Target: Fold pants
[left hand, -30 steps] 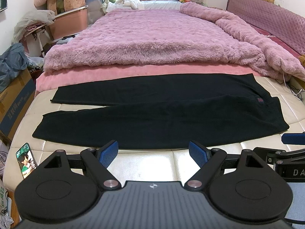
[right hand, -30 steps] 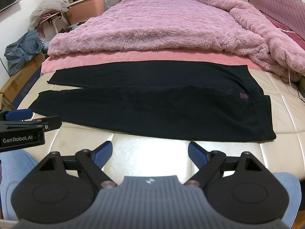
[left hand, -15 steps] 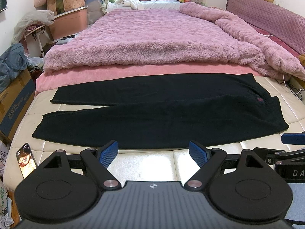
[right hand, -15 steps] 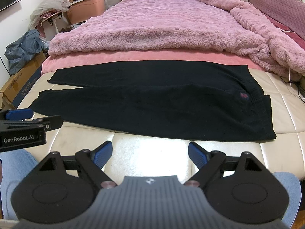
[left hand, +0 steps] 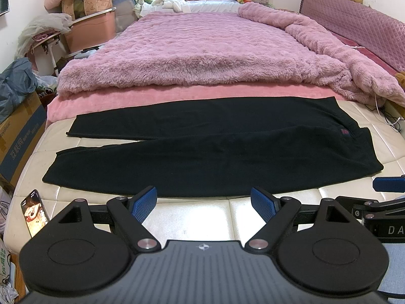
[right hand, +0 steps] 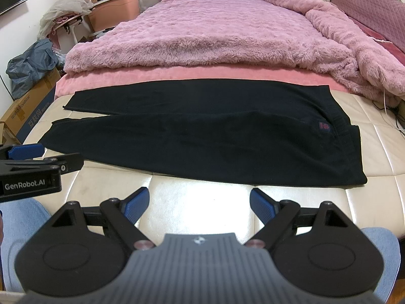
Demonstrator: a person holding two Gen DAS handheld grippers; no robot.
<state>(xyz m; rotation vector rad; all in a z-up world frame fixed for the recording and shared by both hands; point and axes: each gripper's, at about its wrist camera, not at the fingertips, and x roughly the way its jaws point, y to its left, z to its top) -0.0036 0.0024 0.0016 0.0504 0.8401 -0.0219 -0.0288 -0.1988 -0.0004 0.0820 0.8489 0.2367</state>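
Observation:
Black pants [left hand: 215,147] lie flat across the cream bed end, legs to the left, waistband with a small red label to the right; they also show in the right wrist view [right hand: 207,136]. My left gripper [left hand: 203,200] is open and empty, just short of the pants' near edge. My right gripper [right hand: 198,201] is open and empty, a little short of the near edge toward the waist. Each gripper shows at the edge of the other's view.
A fluffy pink blanket [left hand: 202,58] covers the bed beyond the pants. A phone [left hand: 34,211] lies at the bed's near left corner. Cardboard boxes [left hand: 17,131] and clutter stand left of the bed. Cables [left hand: 387,119] lie at the right.
Only the phone's screen picture has changed. Both grippers and the pants have held still.

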